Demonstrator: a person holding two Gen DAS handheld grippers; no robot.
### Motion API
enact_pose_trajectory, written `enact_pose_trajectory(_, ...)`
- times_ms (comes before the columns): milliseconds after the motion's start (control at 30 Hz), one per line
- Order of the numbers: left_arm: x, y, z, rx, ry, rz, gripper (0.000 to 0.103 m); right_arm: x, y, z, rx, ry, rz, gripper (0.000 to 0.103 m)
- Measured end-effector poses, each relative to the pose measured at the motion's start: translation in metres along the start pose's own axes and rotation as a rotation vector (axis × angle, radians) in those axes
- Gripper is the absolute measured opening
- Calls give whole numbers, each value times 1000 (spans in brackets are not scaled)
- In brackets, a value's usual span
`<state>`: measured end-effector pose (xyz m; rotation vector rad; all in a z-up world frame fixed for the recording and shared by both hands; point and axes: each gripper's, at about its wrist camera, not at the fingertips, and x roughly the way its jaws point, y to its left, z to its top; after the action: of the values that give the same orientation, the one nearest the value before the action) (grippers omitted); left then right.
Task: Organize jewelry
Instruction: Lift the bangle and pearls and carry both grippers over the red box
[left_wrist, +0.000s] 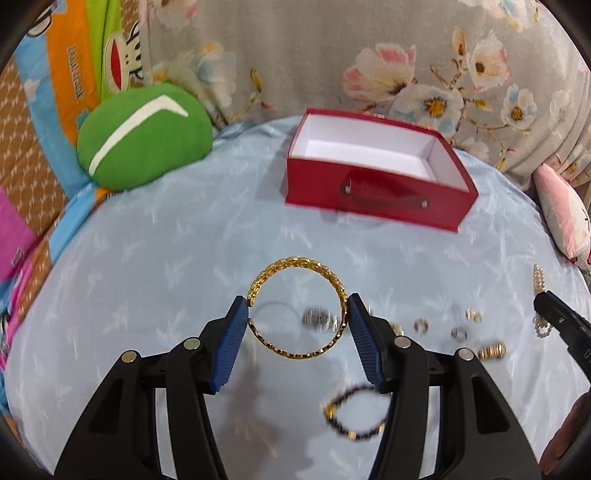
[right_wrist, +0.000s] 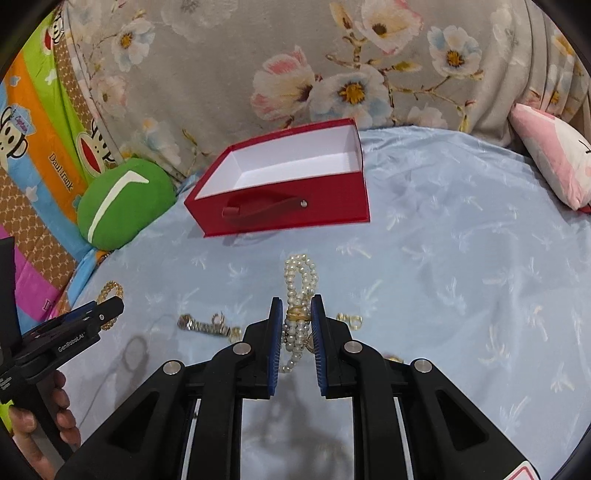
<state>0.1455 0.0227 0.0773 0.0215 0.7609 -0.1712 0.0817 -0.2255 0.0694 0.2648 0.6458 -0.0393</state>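
Slippage is the risk: left gripper (left_wrist: 298, 308), half open, clamps the bangle (left_wrist: 298, 307) only by its rim, right gripper (right_wrist: 296, 317), nearly shut, pinches dangling pearls (right_wrist: 300, 295), both above the sheet (right_wrist: 443, 258), short of the empty box (right_wrist: 295, 199).

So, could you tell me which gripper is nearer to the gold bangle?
Left. The left gripper is clamped on the gold bangle; the right gripper holds the pearl bracelet off to its side.
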Motion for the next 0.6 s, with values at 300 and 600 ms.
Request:
enact_pose_trajectory(300,49,-18,106,45,-74,46,54,66,-8,111,-24,-60,30,15)
enact_pose_trajectory(600,123,-42,191,64,-108,53,54,156,0,190,-40,-50,8,15)
